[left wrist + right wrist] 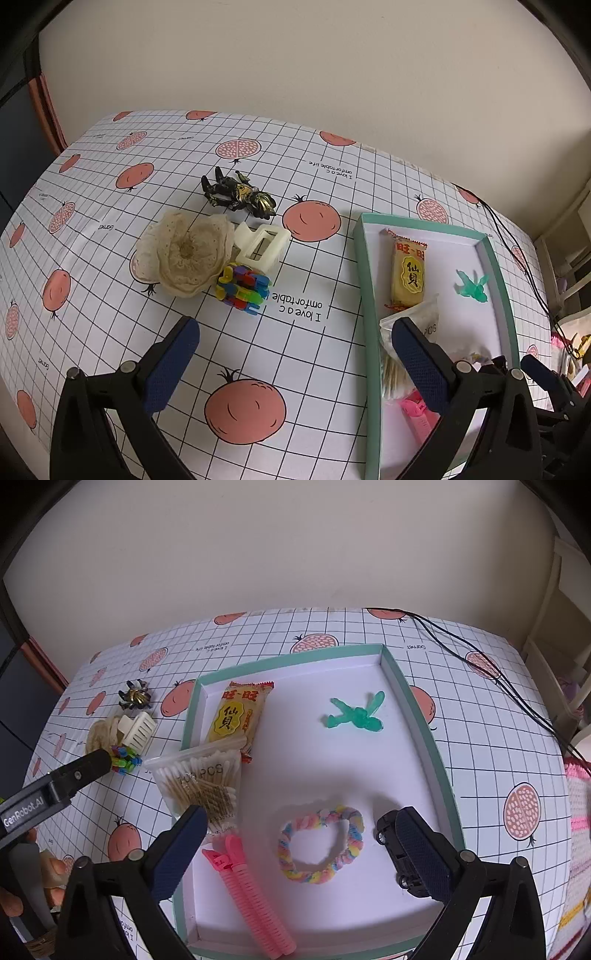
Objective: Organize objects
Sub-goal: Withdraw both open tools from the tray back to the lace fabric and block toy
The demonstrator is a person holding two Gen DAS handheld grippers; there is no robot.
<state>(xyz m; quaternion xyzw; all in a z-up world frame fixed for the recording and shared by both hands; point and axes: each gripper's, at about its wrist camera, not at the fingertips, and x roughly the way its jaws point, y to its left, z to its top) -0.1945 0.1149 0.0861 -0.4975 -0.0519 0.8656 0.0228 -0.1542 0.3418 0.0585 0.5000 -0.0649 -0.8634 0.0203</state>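
Observation:
My left gripper (293, 330) hovers open and empty over the pomegranate-print tablecloth. Just ahead of it lie a colourful block toy (243, 286), a beige lace flower (184, 254), a white hair claw (260, 245) and a black-and-gold figure (238, 194). My right gripper (299, 812) is open above the teal-rimmed tray (421, 716), holding nothing. Inside the tray are a pastel braided hair tie (321, 843), a black toy car (399, 853) beside my right finger, a pink clip (243, 882), a cotton-swab bag (201, 779), a yellow snack packet (238, 714) and a green toy (356, 714).
Black cables (480, 661) trail over the table's far right corner. A cream shelf (561, 635) stands to the right and a plain wall behind the table. A person's hand (48, 878) holds the left gripper handle at the lower left.

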